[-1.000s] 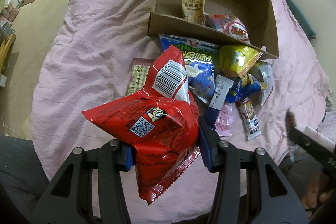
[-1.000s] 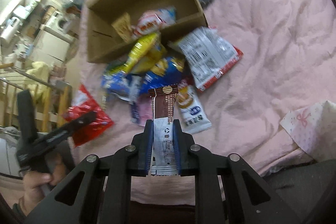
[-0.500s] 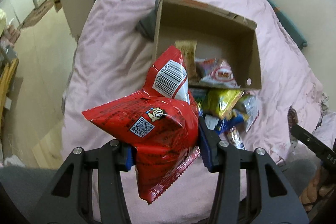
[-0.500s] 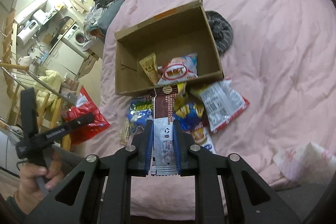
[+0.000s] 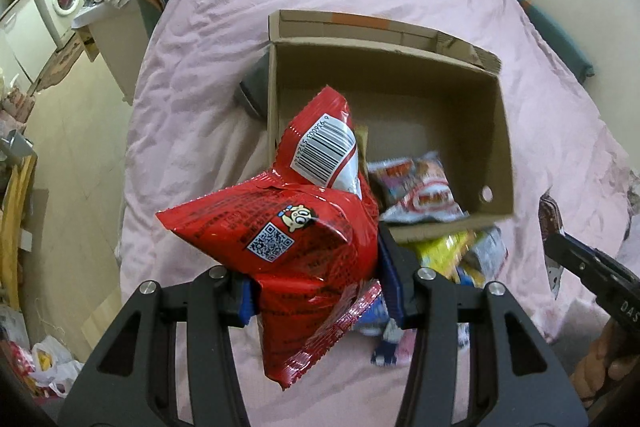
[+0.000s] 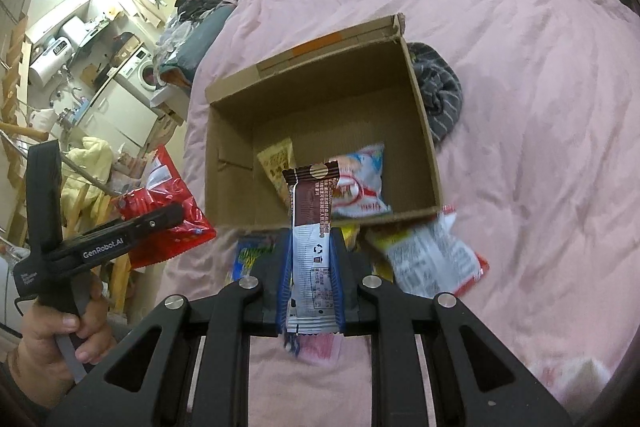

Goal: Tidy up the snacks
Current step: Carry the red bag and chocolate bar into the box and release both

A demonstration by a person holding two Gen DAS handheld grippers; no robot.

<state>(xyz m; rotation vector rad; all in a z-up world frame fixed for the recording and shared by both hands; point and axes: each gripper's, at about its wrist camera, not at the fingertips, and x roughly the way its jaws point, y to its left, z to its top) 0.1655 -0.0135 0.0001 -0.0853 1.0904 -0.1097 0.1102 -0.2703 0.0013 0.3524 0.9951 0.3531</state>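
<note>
Left gripper point(image 5: 316, 291): pinching puffy red foil snack bag point(image 5: 288, 239).
Right gripper point(image 6: 310, 283): pinching slim brown-and-white wrapped bar point(image 6: 312, 227).
Open brown cardboard box point(image 6: 420, 131): on pink bedspread point(image 6: 520, 87), 12 o'clock of both grippers.
Loose snack packets point(image 6: 428, 255): 6 o'clock of box.
</note>
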